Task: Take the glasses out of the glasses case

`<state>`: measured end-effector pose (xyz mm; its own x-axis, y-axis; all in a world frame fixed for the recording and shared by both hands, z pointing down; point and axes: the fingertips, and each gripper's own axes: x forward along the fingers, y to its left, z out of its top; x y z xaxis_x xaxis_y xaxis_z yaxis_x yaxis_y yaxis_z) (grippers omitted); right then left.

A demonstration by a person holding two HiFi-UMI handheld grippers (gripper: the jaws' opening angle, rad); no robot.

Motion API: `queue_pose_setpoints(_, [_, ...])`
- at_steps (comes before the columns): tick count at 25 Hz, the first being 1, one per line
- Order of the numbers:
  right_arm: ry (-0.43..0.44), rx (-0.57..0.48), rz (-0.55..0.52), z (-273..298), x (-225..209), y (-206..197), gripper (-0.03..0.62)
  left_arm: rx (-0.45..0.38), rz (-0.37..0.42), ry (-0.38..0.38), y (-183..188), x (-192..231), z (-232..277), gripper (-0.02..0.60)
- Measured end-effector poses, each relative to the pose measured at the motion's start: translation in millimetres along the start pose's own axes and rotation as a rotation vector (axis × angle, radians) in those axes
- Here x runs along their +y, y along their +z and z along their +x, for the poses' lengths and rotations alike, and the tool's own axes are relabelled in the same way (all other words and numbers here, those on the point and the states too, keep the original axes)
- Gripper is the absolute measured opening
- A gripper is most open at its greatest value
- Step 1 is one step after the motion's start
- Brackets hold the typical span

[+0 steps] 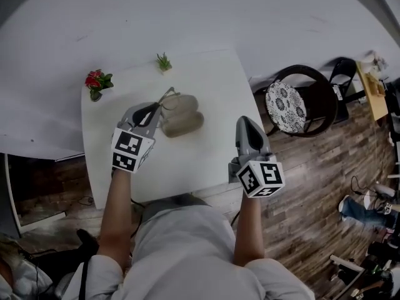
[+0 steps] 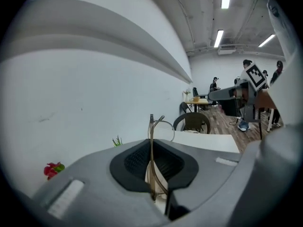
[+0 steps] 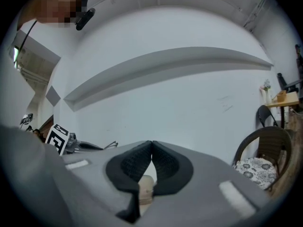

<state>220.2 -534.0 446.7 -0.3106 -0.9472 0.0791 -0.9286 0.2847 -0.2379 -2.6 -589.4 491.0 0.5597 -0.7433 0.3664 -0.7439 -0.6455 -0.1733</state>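
Observation:
In the head view, an open beige glasses case (image 1: 183,118) lies on the white table (image 1: 187,161), lid and base side by side. My left gripper (image 1: 156,109) is just left of the case, shut on the thin-framed glasses (image 1: 167,96), which are lifted clear of it. In the left gripper view the glasses (image 2: 152,141) stand upright between the shut jaws of my left gripper (image 2: 152,148), one round lens sticking out ahead. My right gripper (image 1: 245,122) hovers near the table's right edge, shut and empty. The right gripper view shows its pads (image 3: 163,162) pressed together, with the case (image 3: 147,186) below.
A red flower pot (image 1: 96,82) stands at the table's far left corner and a small green plant (image 1: 164,61) at the far edge. A dark chair with a patterned cushion (image 1: 287,104) stands right of the table on the wood floor. A white wall lies beyond.

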Motion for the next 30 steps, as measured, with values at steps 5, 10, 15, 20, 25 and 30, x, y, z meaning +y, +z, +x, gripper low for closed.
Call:
queue_pose_setpoints(5, [0.028,-0.012,-0.016,4.2,11.4,12.3,0.003,-0.104,-0.021,0.072,29.6,14.9,-35.4,0.025])
queue_pose_setpoints(10, [0.052,-0.015,-0.035,5.6,23.2,23.4,0.003,-0.200,-0.068,0.152,50.4,34.2,-79.4,0.025])
queue_pose_setpoints(15, [0.073,-0.019,-0.045,8.8,32.0,30.5,0.003,-0.297,-0.104,0.248,63.1,51.8,-118.6,0.025])
queue_pose_setpoints(20, [0.095,-0.009,-0.063,8.1,41.6,31.9,0.003,-0.377,-0.102,0.317,68.9,58.7,-154.0,0.025])
queue_pose_setpoints(25, [0.098,-0.027,-0.083,1.8,43.9,41.9,0.003,-0.421,-0.106,0.377,72.4,61.6,-182.9,0.025])
queue_pose_setpoints(30, [0.115,-0.037,-0.108,-4.0,48.9,49.9,0.003,-0.460,-0.107,0.409,78.8,64.9,-200.9,0.025])
